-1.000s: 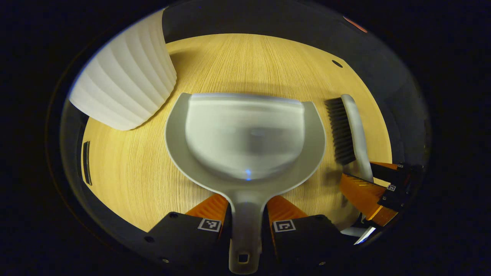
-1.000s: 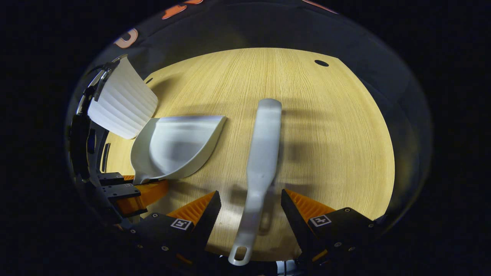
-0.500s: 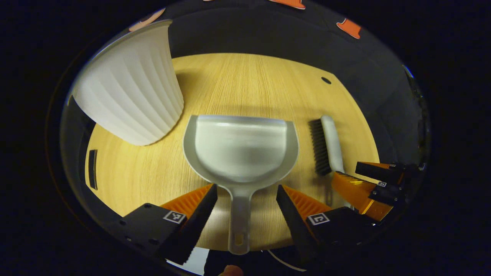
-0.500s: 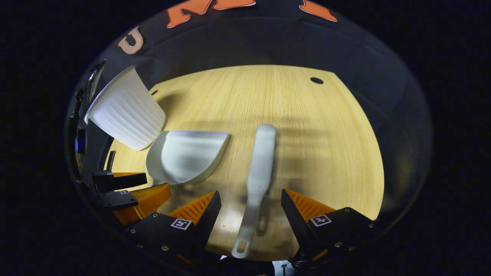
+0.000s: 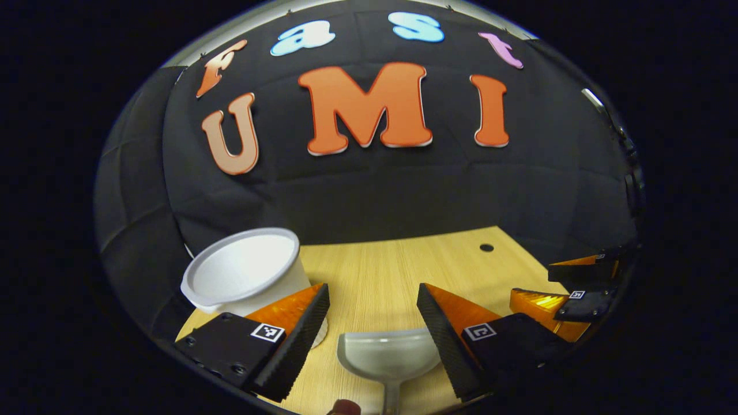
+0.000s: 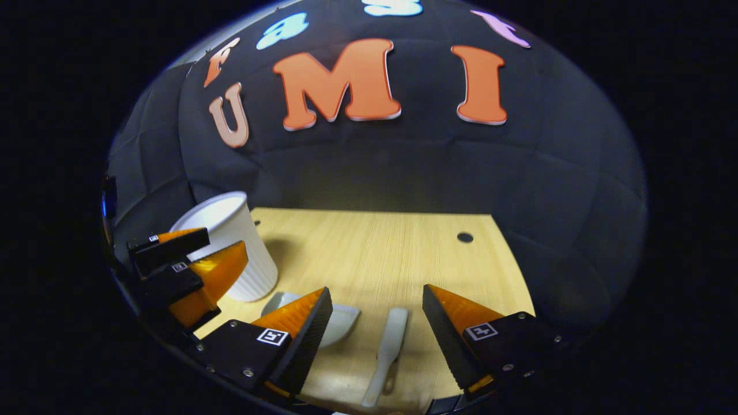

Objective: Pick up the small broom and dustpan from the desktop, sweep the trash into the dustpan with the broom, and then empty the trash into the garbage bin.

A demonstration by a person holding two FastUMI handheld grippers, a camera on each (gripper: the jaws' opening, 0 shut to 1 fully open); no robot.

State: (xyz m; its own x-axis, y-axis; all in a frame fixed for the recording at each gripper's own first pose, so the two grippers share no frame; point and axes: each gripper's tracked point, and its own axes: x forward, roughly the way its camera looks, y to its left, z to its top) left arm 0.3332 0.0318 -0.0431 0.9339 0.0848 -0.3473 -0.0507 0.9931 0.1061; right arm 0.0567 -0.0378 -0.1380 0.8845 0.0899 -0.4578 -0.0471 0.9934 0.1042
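In the left gripper view, the left gripper (image 5: 369, 323) is seen with its fingers spread wide and nothing held, the dustpan (image 5: 389, 356) lying flat on the tabletop (image 5: 380, 271) between and just below their tips, while the white bin (image 5: 245, 276) is stood upright beside and partly behind the left-hand finger. In the right gripper view, the right gripper (image 6: 377, 325) is likewise held wide apart and empty, with the broom (image 6: 387, 353) laid on the tabletop between its fingers. The dustpan is partly hidden there behind the left-hand finger, and the bin is placed farther off on that side.
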